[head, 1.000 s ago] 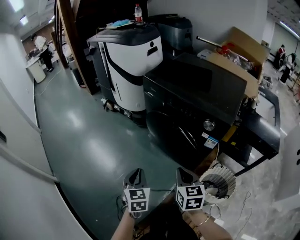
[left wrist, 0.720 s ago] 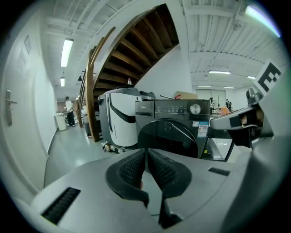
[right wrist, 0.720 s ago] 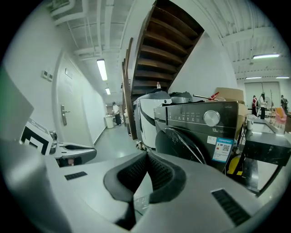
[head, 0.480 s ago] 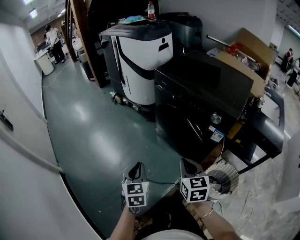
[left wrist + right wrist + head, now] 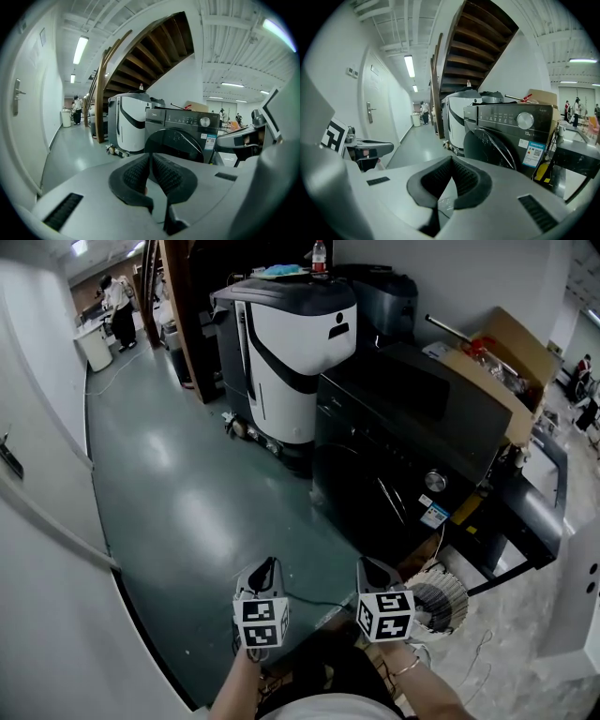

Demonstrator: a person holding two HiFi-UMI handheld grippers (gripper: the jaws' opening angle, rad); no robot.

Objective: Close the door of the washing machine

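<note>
The black front-loading washing machine [image 5: 403, 427] stands ahead of me, right of centre. Its round dark door [image 5: 361, 498] faces the floor side; in the right gripper view the door [image 5: 492, 147] seems to stand slightly out from the front, though I cannot tell for sure. My left gripper [image 5: 269, 567] and right gripper [image 5: 367, 565] are held side by side low in the head view, well short of the machine. Both are shut with nothing between the pads, as seen in the left gripper view [image 5: 150, 156] and the right gripper view [image 5: 452, 161].
A white and black floor-cleaning machine [image 5: 295, 343] stands left of the washer. A cardboard box [image 5: 492, 357] sits behind it and a black bench [image 5: 539, 512] to its right. A round ribbed white object [image 5: 441, 601] lies by my right gripper. A white wall [image 5: 47, 549] runs along the left.
Both grippers have shifted a little up in the head view, the left one also leftward. The view has swung, so the washer sits further right. Both stay shut.
</note>
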